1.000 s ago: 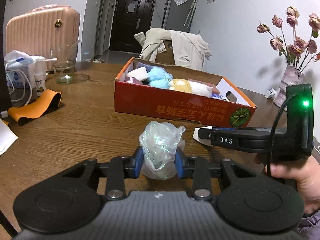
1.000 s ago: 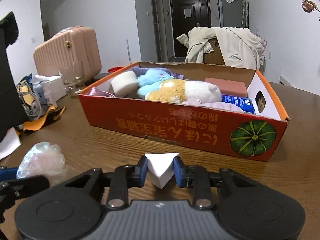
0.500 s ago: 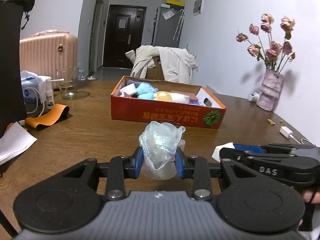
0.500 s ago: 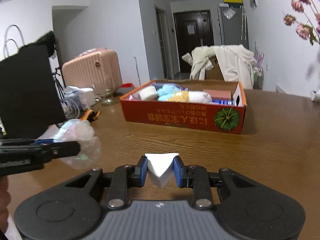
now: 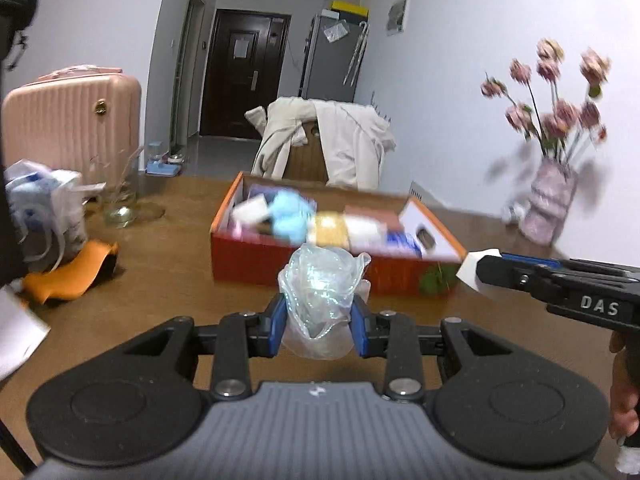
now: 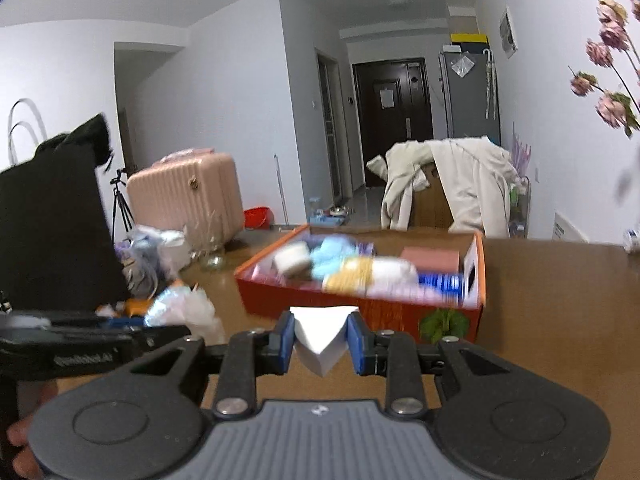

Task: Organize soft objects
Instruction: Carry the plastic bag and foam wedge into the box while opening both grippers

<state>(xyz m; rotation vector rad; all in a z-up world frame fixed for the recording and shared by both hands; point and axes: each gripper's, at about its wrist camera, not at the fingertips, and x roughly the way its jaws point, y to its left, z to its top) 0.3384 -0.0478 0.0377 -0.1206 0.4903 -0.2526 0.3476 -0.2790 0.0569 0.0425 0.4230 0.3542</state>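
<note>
At far left on the worktop (image 5: 168,276) lie an orange cloth (image 5: 68,274), a white bag of packets (image 5: 44,204) and a glass vessel (image 5: 120,200); behind them stands a pink suitcase (image 5: 72,120).

The left gripper (image 5: 319,322) has its jaws pinching a crumpled clear plastic bag (image 5: 322,300). The bag bulges above and below the blue pads and is carried clear of the worktop.

Ahead, at mid-worktop, sits the orange cardboard box (image 5: 256,268), open at the top. It already holds soft items: a white roll (image 6: 292,258), a light-blue plush (image 6: 334,252), a yellow-and-white plush (image 6: 370,272), a pink block (image 6: 432,258) and a blue packet (image 6: 442,282). Motion blur hides finer detail.

The right gripper (image 6: 320,338) has its jaws pinching a folded white sponge-like piece (image 6: 322,330), one corner pointing down. In the left wrist view this gripper reaches in from the right, near the box's right front corner. A vase of pink flowers (image 5: 554,204) stands at far right.

Step in hand, as judged: transport. Both items are gripped and directed at the box; neither is over it yet.

Next move calls for:
1. Carrying each item over the near wall of the box.
2. Choosing a gap; the right end near the blue packet appears least filled.
3. Spreading the jaws only once the item is above the interior, since the light bag may cling or drift.
</note>
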